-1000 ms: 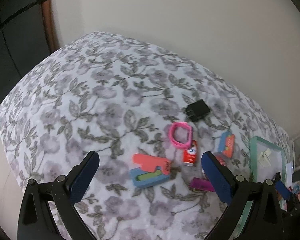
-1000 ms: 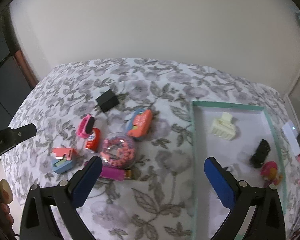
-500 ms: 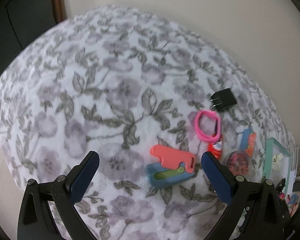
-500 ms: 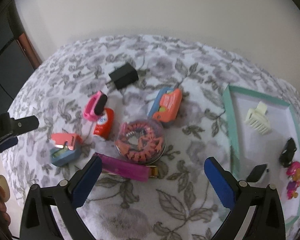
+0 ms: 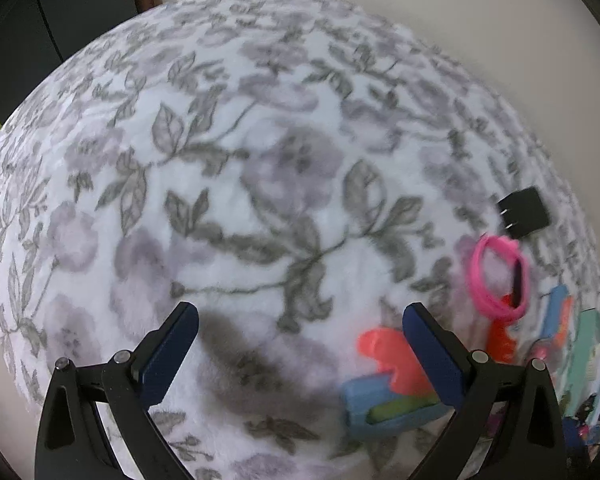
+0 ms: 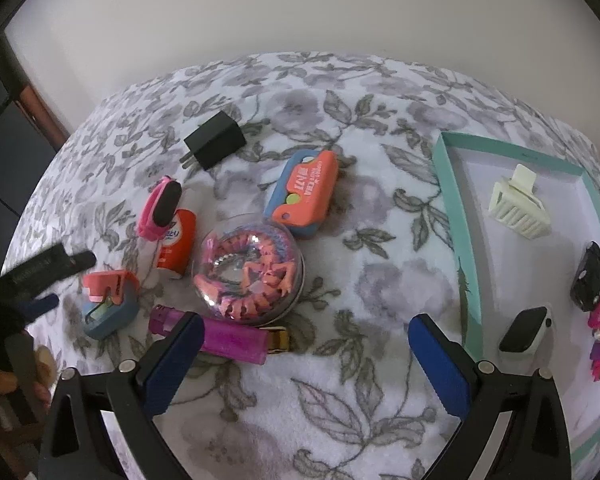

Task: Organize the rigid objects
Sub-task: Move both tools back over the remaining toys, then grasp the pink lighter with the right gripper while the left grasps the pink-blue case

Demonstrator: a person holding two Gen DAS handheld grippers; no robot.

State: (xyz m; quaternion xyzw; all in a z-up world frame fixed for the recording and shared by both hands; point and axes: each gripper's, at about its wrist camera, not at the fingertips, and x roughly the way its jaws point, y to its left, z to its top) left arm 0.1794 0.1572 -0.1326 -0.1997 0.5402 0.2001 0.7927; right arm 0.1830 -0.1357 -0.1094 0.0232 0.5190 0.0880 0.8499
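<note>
Both grippers, left gripper and right gripper, hang wide and empty over the floral blanket, with four small items already in the teal tray at right and seven, including the purple lighter, left loose.

We bring our left gripper lower and closer to the flowery blanket than it was a second ago. The coral and blue toy now looks much bigger and sits right by our right finger. The pink ring and black plug slide off toward the right edge.

We also move our right gripper nearer the pile. The purple lighter now touches our left finger, and the round clear box looks larger. Our left gripper now pokes in by that toy at the left edge.
</note>
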